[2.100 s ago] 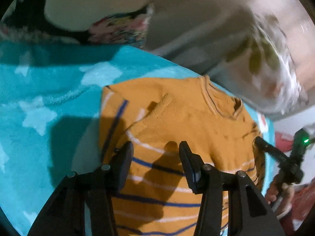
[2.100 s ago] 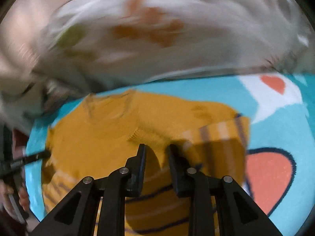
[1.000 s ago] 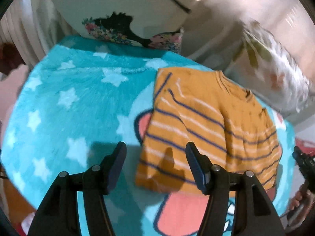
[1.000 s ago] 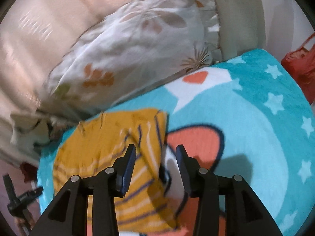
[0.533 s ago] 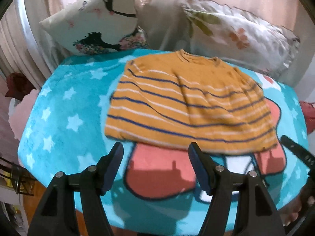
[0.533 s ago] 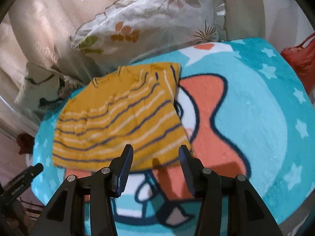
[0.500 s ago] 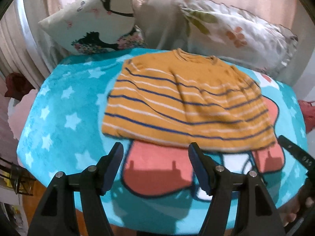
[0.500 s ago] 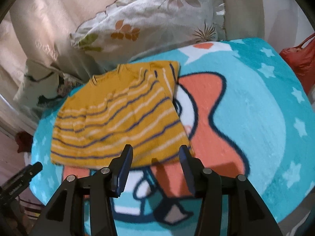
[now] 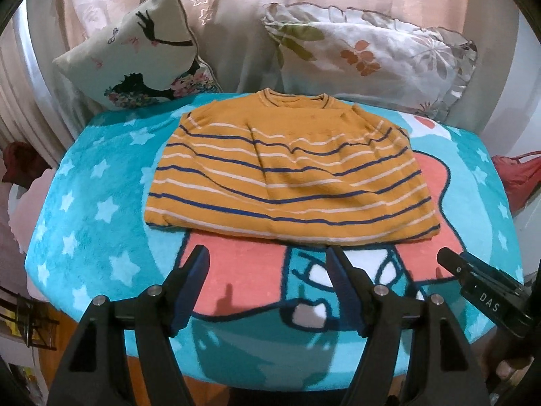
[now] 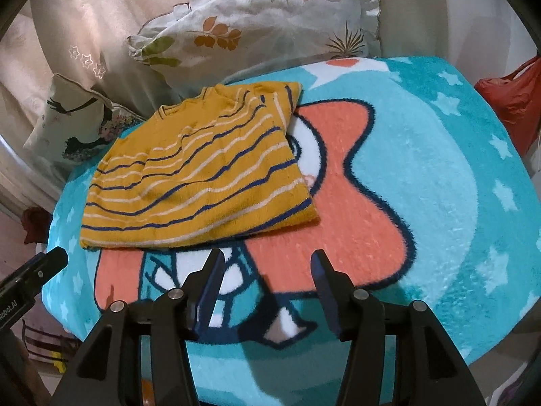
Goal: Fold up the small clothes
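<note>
A mustard-yellow sweater with blue and white stripes (image 9: 290,176) lies flat on a turquoise cartoon blanket (image 9: 101,182), neck toward the pillows, both sleeves folded in. It also shows in the right wrist view (image 10: 199,172). My left gripper (image 9: 267,264) is open and empty, hovering just short of the sweater's hem. My right gripper (image 10: 267,267) is open and empty, near the hem's right corner. The right gripper's body shows at the lower right of the left wrist view (image 9: 487,294).
Two pillows lean at the back: one with a dancer print (image 9: 142,61) and one with a floral print (image 9: 368,57). A curtain hangs behind them. A red bag (image 10: 510,98) sits off the blanket's right edge. The blanket's front edge (image 9: 270,379) drops off below the grippers.
Both grippers have pulled back from over the sweater to the near side of the blanket. Both jaws stand wider open. The sweater lies flat with its sleeves folded in.
</note>
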The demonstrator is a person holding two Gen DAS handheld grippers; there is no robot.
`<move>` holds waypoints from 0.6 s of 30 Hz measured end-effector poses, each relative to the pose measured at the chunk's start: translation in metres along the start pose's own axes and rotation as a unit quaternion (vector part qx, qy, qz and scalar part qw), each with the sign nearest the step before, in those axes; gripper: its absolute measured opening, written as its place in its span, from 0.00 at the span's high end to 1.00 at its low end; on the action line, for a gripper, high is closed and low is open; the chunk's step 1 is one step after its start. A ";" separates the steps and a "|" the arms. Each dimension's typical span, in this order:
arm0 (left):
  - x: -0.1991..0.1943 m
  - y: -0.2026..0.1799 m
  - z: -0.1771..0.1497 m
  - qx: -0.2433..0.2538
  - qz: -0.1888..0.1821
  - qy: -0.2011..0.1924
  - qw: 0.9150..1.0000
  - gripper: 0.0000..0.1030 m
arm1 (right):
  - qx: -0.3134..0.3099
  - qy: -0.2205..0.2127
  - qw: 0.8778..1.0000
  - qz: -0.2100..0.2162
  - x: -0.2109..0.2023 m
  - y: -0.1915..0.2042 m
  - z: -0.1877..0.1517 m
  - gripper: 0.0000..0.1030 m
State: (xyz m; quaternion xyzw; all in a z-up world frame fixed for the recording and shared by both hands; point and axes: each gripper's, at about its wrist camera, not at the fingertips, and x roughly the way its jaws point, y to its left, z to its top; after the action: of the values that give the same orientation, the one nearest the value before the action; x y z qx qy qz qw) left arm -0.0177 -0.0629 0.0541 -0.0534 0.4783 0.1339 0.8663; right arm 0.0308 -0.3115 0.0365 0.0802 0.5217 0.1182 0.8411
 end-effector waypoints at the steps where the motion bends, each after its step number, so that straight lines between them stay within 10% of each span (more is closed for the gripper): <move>1: 0.000 -0.001 -0.001 0.001 0.001 0.001 1.000 0.31 | 0.000 -0.001 1.000 0.001 0.000 -0.002 0.001 0.42; 18: 0.020 0.027 -0.002 -0.007 -0.001 0.036 0.999 0.31 | 0.011 0.006 1.000 -0.001 0.012 0.012 0.007 0.40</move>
State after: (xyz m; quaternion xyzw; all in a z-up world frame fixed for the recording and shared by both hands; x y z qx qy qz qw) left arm -0.0169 -0.0335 0.0374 -0.0645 0.5081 0.1341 0.8483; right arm 0.0414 -0.2965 0.0323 0.0884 0.5277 0.1122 0.8373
